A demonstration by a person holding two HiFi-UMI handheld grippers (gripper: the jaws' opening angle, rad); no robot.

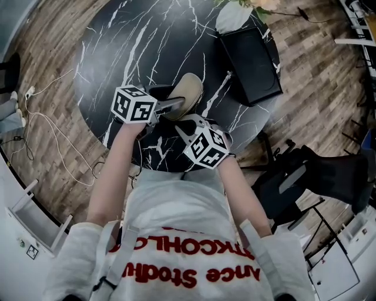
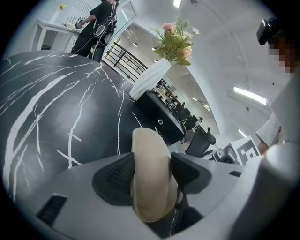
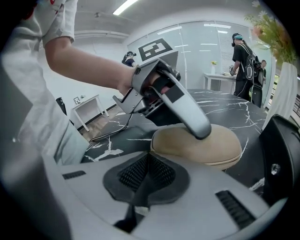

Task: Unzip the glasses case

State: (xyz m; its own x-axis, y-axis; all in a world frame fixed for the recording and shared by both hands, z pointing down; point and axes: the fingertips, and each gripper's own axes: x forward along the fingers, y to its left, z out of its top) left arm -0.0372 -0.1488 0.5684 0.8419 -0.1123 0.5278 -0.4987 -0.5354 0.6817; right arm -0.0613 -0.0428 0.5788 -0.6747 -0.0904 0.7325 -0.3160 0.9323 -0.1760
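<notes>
Two hand-held grippers work close in front of the person, over the near part of a round black marble table [image 1: 129, 47]. The right hand-held gripper [image 3: 146, 159] is nearest. Its jaws are pressed together, pads meeting, right at the near end of the glasses case [image 1: 185, 93]. A thin dark line runs back from where the pads meet. I cannot tell whether that is the zip pull pinched there or only the slit between the closed jaws.

Just beyond, the left hand-held gripper [image 1: 170, 107] comes in from the person's left and is clamped on the case, a pad pressed against each side of it. The case is beige and oval, and its far end points away across the table. I cannot tell whether it rests on the marble or is lifted a little.

As for progress, the two shells sit tight together, and the seam along the one edge I can see looks closed. I judge the unzipping to be at its very start. The case is steadied and the right jaws are at the zip end, but the whole run of the zip is left to draw open.

Farther across the table lies a flat black box [image 1: 249, 59]. Beside it, at the far rim, stands a white vase [image 1: 231, 17] with pink flowers [image 2: 177, 42]. Well beyond the table, a person in dark clothes [image 2: 96, 21] stands at a white counter.
</notes>
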